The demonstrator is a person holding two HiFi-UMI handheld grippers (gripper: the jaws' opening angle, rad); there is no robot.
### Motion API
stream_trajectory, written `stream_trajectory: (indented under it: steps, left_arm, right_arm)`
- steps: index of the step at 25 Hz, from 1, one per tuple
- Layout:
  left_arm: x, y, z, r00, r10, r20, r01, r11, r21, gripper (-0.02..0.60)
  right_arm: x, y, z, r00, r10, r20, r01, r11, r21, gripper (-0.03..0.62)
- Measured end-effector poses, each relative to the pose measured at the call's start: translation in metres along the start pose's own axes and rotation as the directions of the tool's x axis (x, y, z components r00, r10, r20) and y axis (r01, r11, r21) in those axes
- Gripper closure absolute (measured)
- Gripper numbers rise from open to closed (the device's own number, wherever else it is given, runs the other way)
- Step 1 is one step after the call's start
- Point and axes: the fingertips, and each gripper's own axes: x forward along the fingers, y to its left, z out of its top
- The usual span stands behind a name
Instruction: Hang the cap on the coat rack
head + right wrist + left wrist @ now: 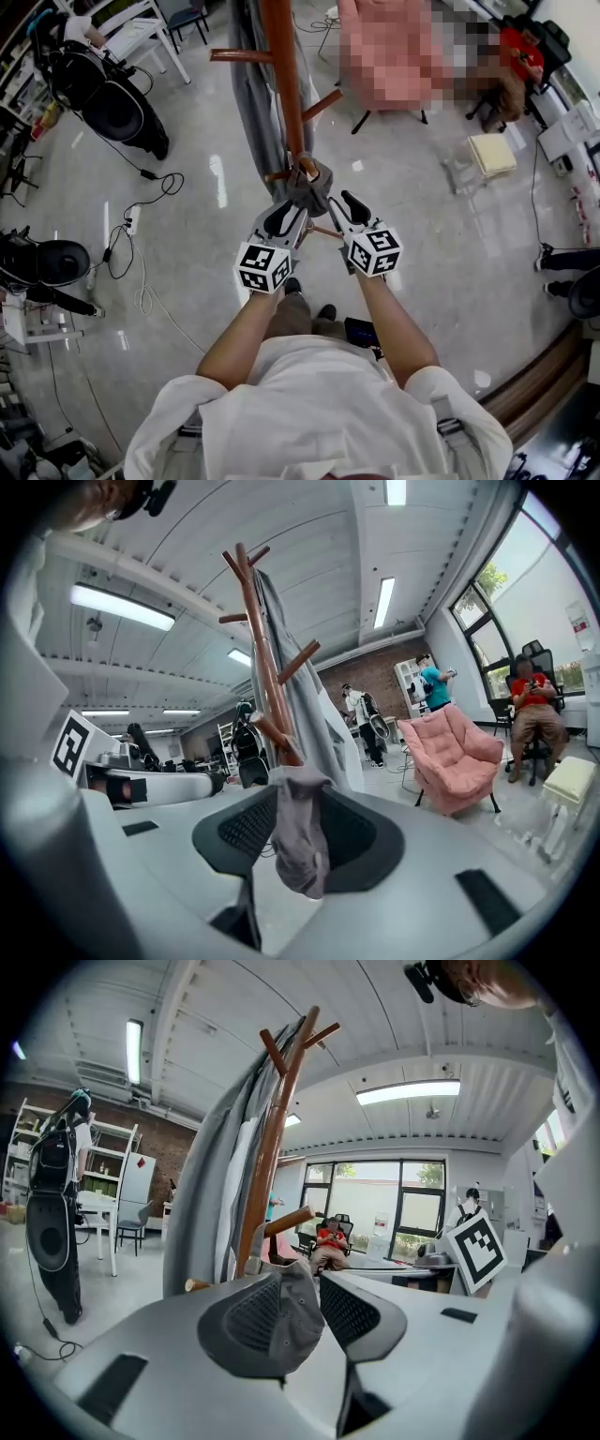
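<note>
A grey cap point(309, 185) hangs from a low peg point(274, 735) of the brown wooden coat rack point(281, 75). The person's left gripper point(283, 217) is open, its jaws on either side of the cap's lower left part. In the left gripper view the cap point(281, 1321) droops between the two dark pads, close against the left one. The right gripper point(349, 206) is open too. Seen from the right gripper, the cap point(300, 841) dangles loosely in the gap between the pads. A long grey garment point(255, 103) hangs on the rack behind the cap.
A pink armchair point(450, 757) stands to the right of the rack, with a cream stool point(492, 155) near it. A seated person in a red top point(520, 56) is at the far right. Black bags point(112, 103) and floor cables point(141, 225) lie to the left.
</note>
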Motion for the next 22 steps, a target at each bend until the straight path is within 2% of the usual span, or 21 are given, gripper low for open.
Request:
stream_trajectory:
  steps: [8, 16, 22]
  left_arm:
    - [-0.053, -0.024, 0.036, 0.996, -0.001, 0.086, -0.002, 0.999, 0.04, 0.463]
    - [-0.111, -0.048, 0.079, 0.983, -0.039, 0.18, 0.024, 0.996, 0.082, 0.531]
    - [-0.146, -0.048, 0.1, 0.973, -0.072, 0.217, 0.046, 0.992, 0.119, 0.554]
  right_arm:
    - [-0.07, 0.023, 0.055, 0.991, 0.007, 0.132, 0.0, 0.999, -0.051, 0.458]
    - [-0.146, 0.061, 0.106, 0.967, 0.014, 0.256, 0.023, 0.99, -0.142, 0.529]
    - [-0.187, 0.074, 0.114, 0.962, -0.022, 0.271, 0.08, 0.976, -0.204, 0.556]
